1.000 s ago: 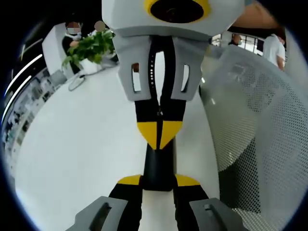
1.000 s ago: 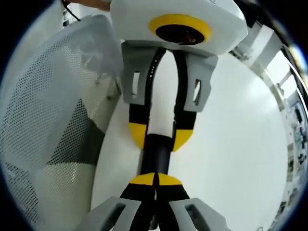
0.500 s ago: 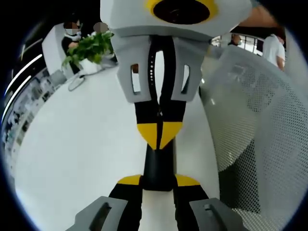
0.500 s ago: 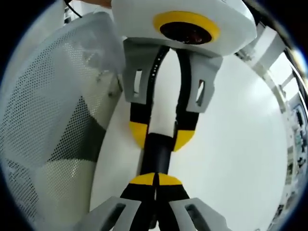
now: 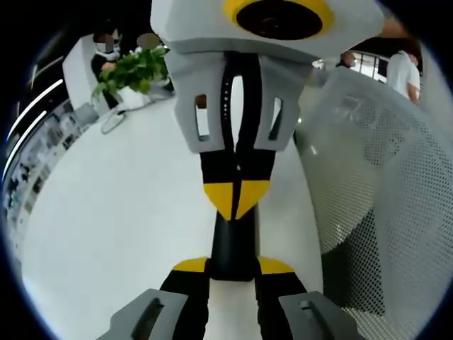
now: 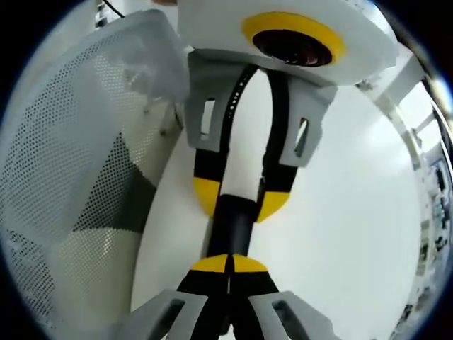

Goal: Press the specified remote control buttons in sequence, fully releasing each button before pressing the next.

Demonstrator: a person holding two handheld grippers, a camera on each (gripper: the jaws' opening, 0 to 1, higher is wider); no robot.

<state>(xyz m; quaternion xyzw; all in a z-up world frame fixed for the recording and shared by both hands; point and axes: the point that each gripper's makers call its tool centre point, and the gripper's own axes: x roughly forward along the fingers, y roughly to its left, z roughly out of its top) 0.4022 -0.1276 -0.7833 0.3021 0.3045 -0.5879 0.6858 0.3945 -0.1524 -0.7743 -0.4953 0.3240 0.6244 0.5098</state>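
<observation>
A black remote control (image 5: 233, 244) is seen end-on over a white table. My left gripper (image 5: 233, 266) is shut on the remote, one yellow-tipped jaw on each side. My right gripper (image 5: 235, 202) reaches in from the top of the left gripper view, its jaws shut together and its yellow tips meeting the remote's far end. In the right gripper view my right gripper (image 6: 230, 263) is shut, tips against the remote (image 6: 232, 228), and the left gripper (image 6: 239, 202) clamps it from above. No buttons are visible from either angle.
A round white table (image 5: 120, 205) lies beneath both grippers. A grey mesh chair back (image 5: 375, 184) stands close on one side, also the mesh chair back (image 6: 78, 163). A potted plant (image 5: 134, 71) sits at the table's far edge, with people behind it.
Both views have shifted slightly as the hands moved. The grippers keep the same hold and contact on the remote.
</observation>
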